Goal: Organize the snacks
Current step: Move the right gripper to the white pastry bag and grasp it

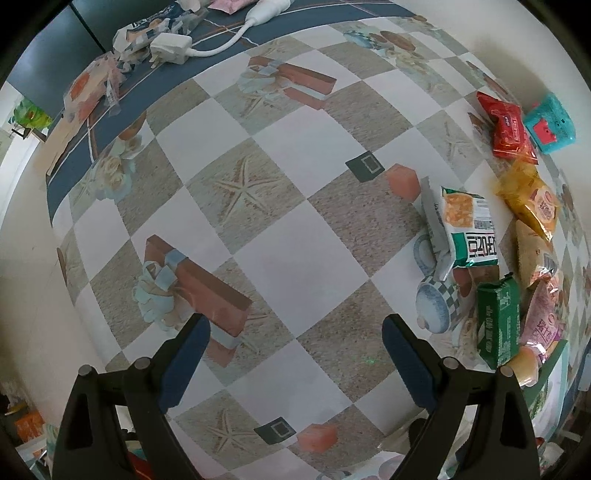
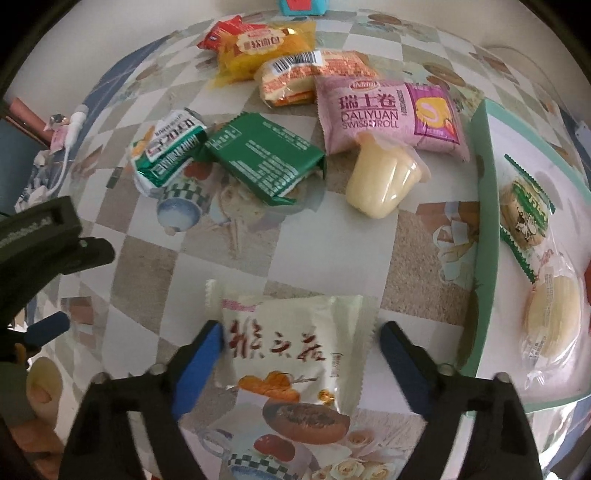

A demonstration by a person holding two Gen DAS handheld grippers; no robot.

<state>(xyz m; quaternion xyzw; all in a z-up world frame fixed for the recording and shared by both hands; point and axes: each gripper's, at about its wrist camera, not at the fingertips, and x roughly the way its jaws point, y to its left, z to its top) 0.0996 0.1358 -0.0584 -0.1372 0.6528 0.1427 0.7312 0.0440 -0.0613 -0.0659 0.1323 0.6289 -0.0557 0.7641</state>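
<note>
My right gripper (image 2: 301,339) points down at a white snack packet (image 2: 295,350) with red characters that lies flat on the checked tablecloth. The packet sits between its blue pads: the left pad meets the packet's edge and a small gap shows at the right pad. Beyond it lie a pink Swiss roll packet (image 2: 388,114), a pale jelly cup (image 2: 384,181), a green packet (image 2: 266,158) and a green-and-white packet (image 2: 170,147). My left gripper (image 1: 295,332) hangs open over bare tablecloth with nothing between its fingers; the same snacks (image 1: 498,317) lie to its right.
A tray with a green rim (image 2: 484,221) at the right holds a green-edged biscuit packet (image 2: 524,214) and a clear-wrapped bun (image 2: 550,317). Orange (image 2: 314,77), yellow (image 2: 258,48) and red (image 2: 221,33) packets lie further back. A white plug and cable (image 1: 170,48) sit at the far edge.
</note>
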